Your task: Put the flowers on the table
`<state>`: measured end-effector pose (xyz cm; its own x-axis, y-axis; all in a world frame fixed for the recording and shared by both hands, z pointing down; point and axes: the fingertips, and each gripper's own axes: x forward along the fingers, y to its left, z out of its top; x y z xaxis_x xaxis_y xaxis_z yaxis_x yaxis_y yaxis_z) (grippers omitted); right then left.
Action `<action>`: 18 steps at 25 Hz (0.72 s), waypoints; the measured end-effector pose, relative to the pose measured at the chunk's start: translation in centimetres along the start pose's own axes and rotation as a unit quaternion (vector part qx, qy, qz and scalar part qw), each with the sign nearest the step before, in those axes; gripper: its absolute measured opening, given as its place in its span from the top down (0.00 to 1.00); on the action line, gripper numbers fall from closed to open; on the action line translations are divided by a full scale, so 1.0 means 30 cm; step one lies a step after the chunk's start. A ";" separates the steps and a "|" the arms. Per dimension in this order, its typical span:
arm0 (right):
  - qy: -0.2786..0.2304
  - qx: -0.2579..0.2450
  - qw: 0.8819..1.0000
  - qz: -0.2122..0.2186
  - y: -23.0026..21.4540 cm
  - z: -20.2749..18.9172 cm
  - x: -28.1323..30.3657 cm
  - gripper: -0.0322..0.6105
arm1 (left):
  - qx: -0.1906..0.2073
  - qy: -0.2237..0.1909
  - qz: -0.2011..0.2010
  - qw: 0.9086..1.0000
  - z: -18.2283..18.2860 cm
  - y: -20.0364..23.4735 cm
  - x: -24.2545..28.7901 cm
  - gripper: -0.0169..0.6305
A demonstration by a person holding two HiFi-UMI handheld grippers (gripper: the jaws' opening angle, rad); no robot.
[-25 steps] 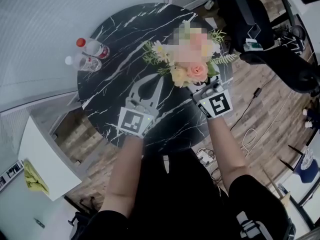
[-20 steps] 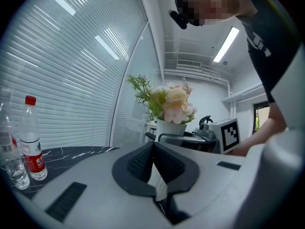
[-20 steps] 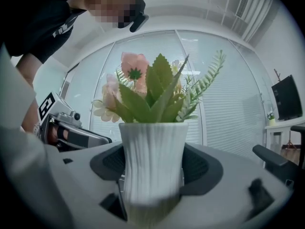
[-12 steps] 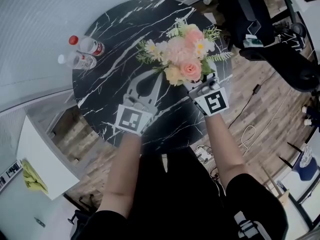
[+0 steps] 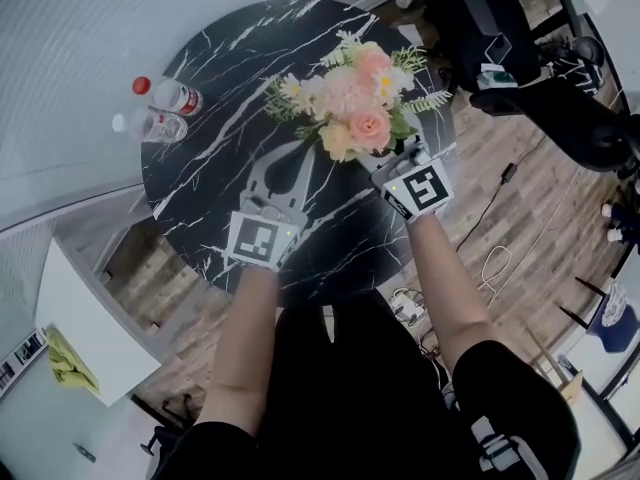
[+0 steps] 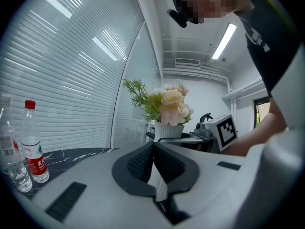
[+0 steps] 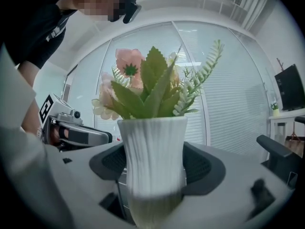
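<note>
Placing step: right gripper (image 7: 155,173) pinches ribbed white vase (image 7: 152,142) of pink-and-cream flowers (image 5: 350,108) over round black marble table (image 5: 225,83); base contact unclear. Left gripper (image 6: 153,168) pressed together, empty. Next, likely: lower upright, then release.

Two water bottles (image 5: 157,109) stand at the table's (image 5: 225,68) left edge. The flowers (image 5: 350,108), clamped in the right gripper (image 5: 388,160), occupy its right half. The left gripper (image 5: 298,150), jaws together, covers its near middle. Between bottles and flowers the table lies bare. An office chair (image 5: 500,38) crowds its far-right rim.
</note>
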<state>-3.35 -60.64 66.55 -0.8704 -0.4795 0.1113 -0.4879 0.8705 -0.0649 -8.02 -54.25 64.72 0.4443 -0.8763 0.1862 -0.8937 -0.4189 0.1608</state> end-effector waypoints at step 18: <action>0.018 0.015 0.999 -0.034 0.046 0.093 -0.190 0.42 | 0.017 0.016 -0.009 1.000 0.070 -0.084 -0.093 0.95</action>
<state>0.75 -57.02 63.07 -0.8323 -0.5329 0.1526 -0.5483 0.8319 -0.0856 -7.15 -51.25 61.76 0.4614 -0.8608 0.2151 -0.8870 -0.4426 0.1315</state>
